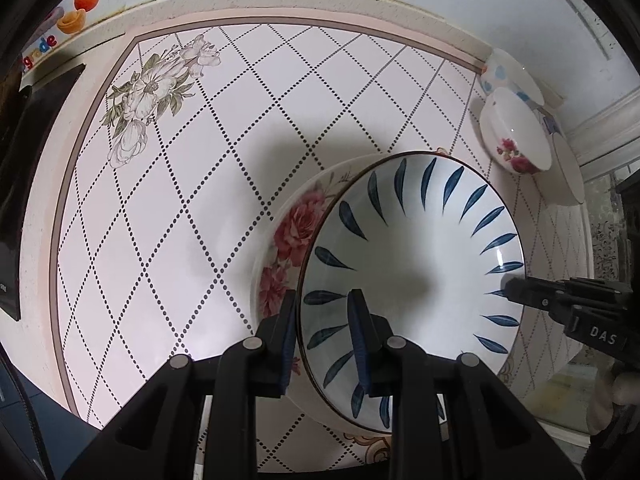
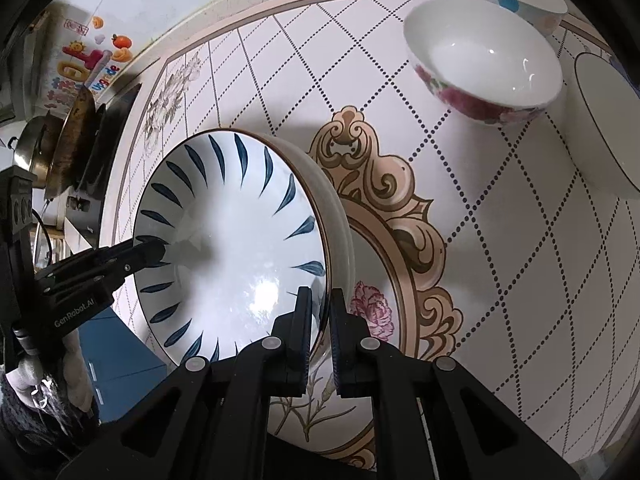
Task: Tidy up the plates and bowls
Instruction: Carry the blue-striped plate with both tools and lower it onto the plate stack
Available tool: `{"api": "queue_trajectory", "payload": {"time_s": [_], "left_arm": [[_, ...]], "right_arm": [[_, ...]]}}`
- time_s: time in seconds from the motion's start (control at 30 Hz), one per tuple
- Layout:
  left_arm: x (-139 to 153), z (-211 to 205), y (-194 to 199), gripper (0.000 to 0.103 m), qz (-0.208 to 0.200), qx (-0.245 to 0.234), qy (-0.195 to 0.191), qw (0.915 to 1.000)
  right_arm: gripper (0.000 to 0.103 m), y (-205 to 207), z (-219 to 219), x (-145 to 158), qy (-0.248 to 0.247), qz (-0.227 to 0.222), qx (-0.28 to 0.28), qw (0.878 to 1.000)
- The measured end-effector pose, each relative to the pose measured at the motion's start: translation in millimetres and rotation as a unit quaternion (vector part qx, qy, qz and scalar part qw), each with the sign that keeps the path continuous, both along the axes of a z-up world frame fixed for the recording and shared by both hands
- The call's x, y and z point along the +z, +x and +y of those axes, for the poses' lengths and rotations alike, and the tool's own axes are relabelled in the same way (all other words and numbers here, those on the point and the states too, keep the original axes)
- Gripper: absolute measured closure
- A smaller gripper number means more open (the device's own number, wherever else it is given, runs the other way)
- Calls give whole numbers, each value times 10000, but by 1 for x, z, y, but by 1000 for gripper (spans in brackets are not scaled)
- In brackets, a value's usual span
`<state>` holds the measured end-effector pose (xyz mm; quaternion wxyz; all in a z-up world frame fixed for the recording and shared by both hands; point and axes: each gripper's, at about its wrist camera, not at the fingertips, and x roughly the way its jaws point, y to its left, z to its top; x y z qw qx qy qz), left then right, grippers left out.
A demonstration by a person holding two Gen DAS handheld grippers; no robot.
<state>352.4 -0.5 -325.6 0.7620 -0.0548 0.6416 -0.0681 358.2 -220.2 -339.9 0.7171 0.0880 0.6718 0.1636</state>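
A white plate with blue leaf marks point(image 1: 416, 248) lies on a plate with red roses point(image 1: 292, 228) over the patterned table. My left gripper point(image 1: 324, 316) is shut on the near rims of the plates, one finger inside the blue plate, one outside. My right gripper point(image 2: 320, 312) is shut on the opposite rim of the blue leaf plate point(image 2: 232, 248), with the rose plate point(image 2: 372, 312) showing beneath. The right gripper shows in the left wrist view point(image 1: 516, 292); the left gripper shows in the right wrist view point(image 2: 156, 250). A rose bowl point(image 1: 516, 136) stands at the back right.
A blue-dotted bowl point(image 1: 508, 72) and a white blue-rimmed dish point(image 1: 568, 172) stand beside the rose bowl point(image 2: 484, 72). A stove with pots point(image 2: 68, 140) is at the left. The table's diamond-patterned top point(image 1: 180, 200) stretches to the left of the plates.
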Motion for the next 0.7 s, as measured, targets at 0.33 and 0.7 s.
{"api": "queue_trajectory", "payload": {"time_s": [0.33,0.7], "left_arm": [[-10,-2,1,81,142,126,142,9997],[-14,3,-1,81,147,322,197,9992]], "right_arm": [[93,4,4,-5,19,17,42,10000],[93,4,10,-11,22,19,209,9998]]}}
